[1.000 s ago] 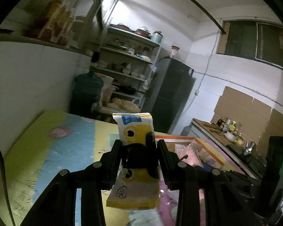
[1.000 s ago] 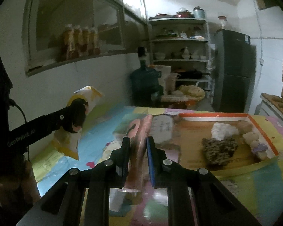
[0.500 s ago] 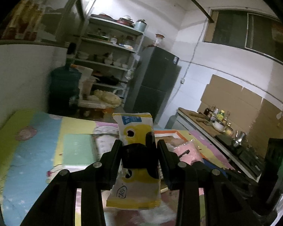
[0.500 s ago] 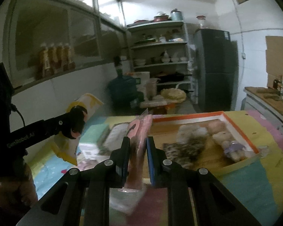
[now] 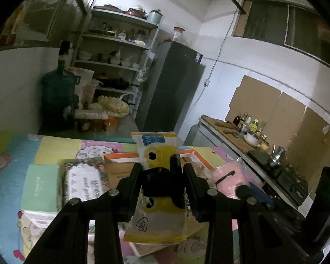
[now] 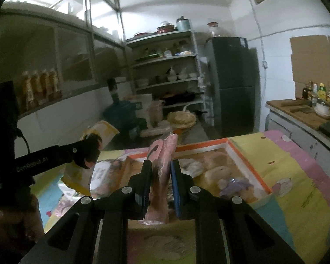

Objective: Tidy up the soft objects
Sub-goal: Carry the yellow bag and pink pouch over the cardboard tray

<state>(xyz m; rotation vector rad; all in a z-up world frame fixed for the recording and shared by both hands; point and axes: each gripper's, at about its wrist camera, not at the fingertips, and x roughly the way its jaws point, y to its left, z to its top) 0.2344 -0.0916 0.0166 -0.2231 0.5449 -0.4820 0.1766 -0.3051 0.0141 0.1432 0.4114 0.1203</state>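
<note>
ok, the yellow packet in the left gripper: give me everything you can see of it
The yellow packet is a flat, soft pouch of glossy plastic film, crinkled, with a white top bearing a blue label, black dots like cartoon eyes, and a round logo near the bottom. It stands roughly upright, lifted above the colourful mat, and the left gripper is clamped across its middle. Top and bottom stick out past the fingers. In the right wrist view it hangs tilted, to the left of the orange-rimmed tray. Nothing else touches it.

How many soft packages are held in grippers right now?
2: a yellow pouch clamped in the left gripper, and a pink package clamped in the right gripper.
</note>
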